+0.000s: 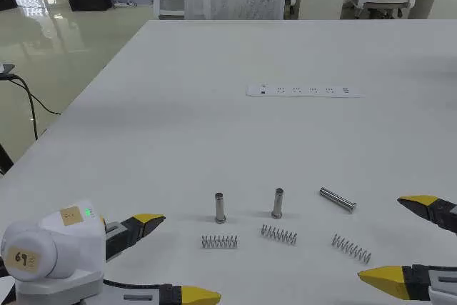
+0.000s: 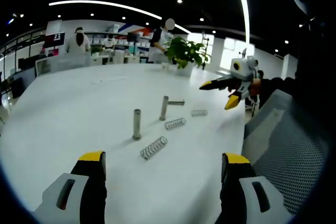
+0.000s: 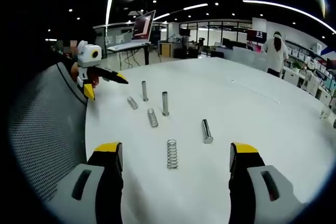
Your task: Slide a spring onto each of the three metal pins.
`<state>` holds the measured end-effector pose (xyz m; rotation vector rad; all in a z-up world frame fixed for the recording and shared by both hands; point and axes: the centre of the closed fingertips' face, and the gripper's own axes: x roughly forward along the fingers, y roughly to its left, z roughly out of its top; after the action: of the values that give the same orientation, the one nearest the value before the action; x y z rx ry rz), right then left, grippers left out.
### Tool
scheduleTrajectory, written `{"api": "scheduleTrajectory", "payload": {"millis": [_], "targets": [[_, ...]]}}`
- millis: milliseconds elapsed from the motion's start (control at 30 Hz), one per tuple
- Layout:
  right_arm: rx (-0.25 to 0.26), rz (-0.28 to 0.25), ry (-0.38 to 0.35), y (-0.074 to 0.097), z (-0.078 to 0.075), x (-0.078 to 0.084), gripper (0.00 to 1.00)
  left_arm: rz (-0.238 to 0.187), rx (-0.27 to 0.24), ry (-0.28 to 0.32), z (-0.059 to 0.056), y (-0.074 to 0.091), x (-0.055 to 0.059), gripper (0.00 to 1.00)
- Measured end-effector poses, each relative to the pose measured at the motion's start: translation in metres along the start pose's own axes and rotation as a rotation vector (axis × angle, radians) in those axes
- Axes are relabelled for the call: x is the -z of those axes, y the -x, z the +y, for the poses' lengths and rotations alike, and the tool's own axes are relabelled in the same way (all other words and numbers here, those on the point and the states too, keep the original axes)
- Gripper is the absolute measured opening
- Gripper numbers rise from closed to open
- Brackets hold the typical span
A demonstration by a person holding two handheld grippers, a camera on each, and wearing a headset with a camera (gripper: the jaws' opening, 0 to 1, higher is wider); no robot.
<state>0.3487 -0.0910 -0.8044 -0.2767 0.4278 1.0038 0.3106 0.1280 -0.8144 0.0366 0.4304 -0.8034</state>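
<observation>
Nothing gripped, every part loose on the tabletop (image 1: 178,119).
Left gripper (image 1: 177,256), fingers wide, empty; left pin (image 1: 220,207) and middle pin (image 1: 278,203) upright, right pin (image 1: 337,200) lying flat; springs (image 1: 278,234) just in front; right gripper (image 1: 384,237), fingers wide, empty.

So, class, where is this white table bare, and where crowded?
Bare: between the flat white power strip and the three short steel pins, also left of them. Crowded: the near edge, with pins and small coiled wire springs.
</observation>
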Motion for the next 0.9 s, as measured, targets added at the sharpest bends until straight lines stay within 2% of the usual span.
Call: {"api": "scheduleTrajectory", "payload": {"millis": [900], "targets": [[-0.005, 0.015, -0.006, -0.0001, 0.0024, 0.0037, 0.8, 0.004, 0.004, 0.001, -0.0007, -0.0007, 0.0003, 0.84]]}}
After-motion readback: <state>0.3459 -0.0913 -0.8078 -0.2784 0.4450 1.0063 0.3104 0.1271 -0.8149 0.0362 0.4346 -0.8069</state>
